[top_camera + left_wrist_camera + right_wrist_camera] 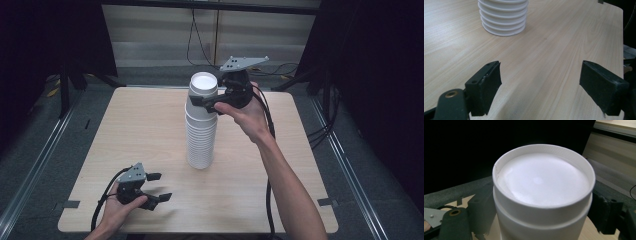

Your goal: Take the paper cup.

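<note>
Right gripper (209, 103) pinches the top cup (203, 86) of the stack (201, 131) beneath it. Left gripper (156, 186) rests spread on the surface (140, 130). Recommend lifting straight up, lest lower cups follow.

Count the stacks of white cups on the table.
1: the stack of cups stands upside down mid-table, its top between the right gripper's fingers; the left gripper lies open near the front edge.

Cup stack (201, 125) stands mid-table (150, 130); left gripper (157, 186) near front-left, right gripper (200, 102) around its top
</note>
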